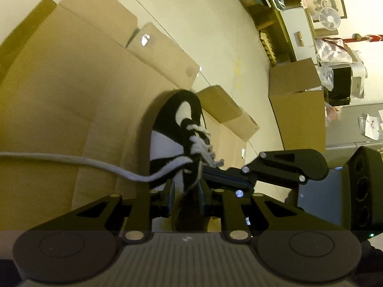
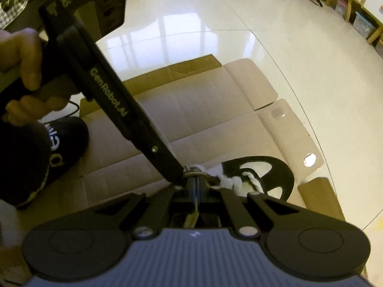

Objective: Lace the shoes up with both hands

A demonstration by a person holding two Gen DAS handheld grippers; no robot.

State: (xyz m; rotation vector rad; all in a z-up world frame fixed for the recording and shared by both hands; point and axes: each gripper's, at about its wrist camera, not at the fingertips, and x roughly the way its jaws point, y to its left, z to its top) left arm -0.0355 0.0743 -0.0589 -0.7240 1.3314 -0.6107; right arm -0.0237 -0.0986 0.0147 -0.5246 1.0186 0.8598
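A black and white shoe (image 1: 172,138) lies on flattened cardboard (image 1: 59,100), toe pointing away, with a white lace (image 1: 201,143) threaded through its eyelets. One loose lace end (image 1: 71,161) trails off to the left. My left gripper (image 1: 185,191) is partly closed around the shoe's collar at the heel end. My right gripper (image 1: 215,171) comes in from the right, shut on the lace near the top eyelets. In the right wrist view the right gripper (image 2: 196,186) is shut on a thin strand, with the lace (image 2: 229,181) and shoe (image 2: 270,174) just beyond.
The left gripper's body (image 2: 100,91) and the hand holding it (image 2: 21,55) cross the right wrist view. A dark knee (image 2: 36,153) rests at the left. A cardboard box (image 1: 296,100) and cluttered shelves (image 1: 275,12) stand on the glossy floor (image 2: 215,35).
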